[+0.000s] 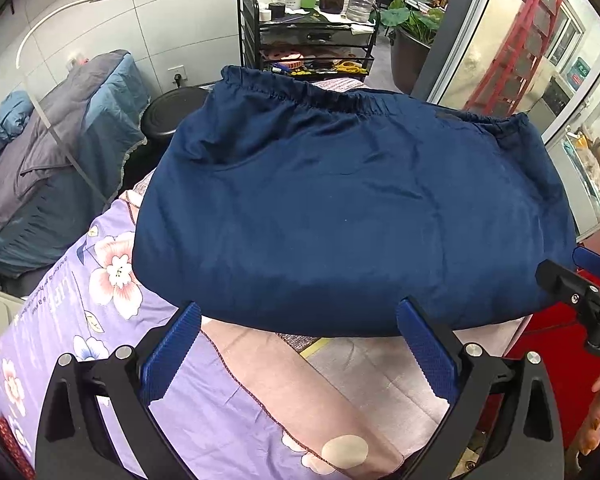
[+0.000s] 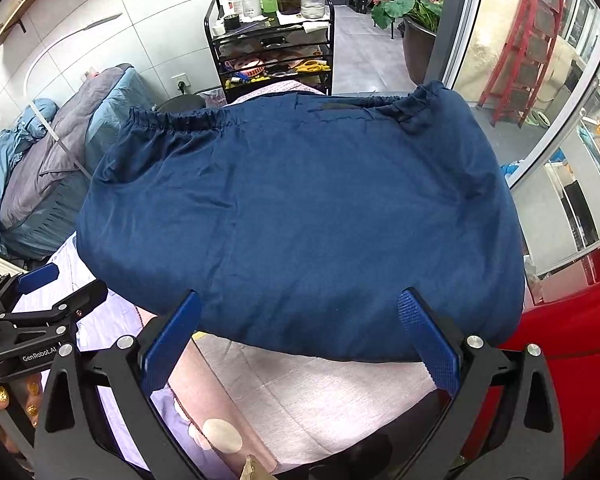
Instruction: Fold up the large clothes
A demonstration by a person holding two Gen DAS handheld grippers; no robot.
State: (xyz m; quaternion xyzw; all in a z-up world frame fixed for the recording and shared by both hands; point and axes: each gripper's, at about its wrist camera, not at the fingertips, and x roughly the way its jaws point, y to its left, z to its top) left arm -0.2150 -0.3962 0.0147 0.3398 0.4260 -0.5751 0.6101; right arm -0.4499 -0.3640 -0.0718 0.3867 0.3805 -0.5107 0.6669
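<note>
A navy blue garment (image 1: 340, 208) is seen lying folded on a bed-like surface, its elasticated, gathered hem along the far edge and a smooth rounded fold along the near edge. At least one fold can be judged as already made, since the near edge is doubled and plump rather than a raw hem. Whether a sleeve or a further layer is tucked underneath cannot be told from these views. A further fold, left to right or near to far, would probably be needed to make a compact bundle.

The left gripper (image 1: 298, 344) is held just short of the near fold with its jaws spread wide and nothing between them. The right gripper (image 2: 298, 340) is held likewise, jaws parted and empty, its tips close to the same near edge. Each gripper's ribbed blue pads (image 1: 172, 354) are set in black frames.

The cloth appears thin, slightly glossy and lightly creased, perhaps padded. Beneath it a lilac floral cover (image 1: 100, 280) is spread at the left, with a plain pink sheet (image 1: 360, 376) in the near middle. A black wire trolley (image 2: 268, 52) loaded with bottles is seen at the far side, and a heap of grey-blue bedding (image 1: 52, 152) at the far left.
</note>
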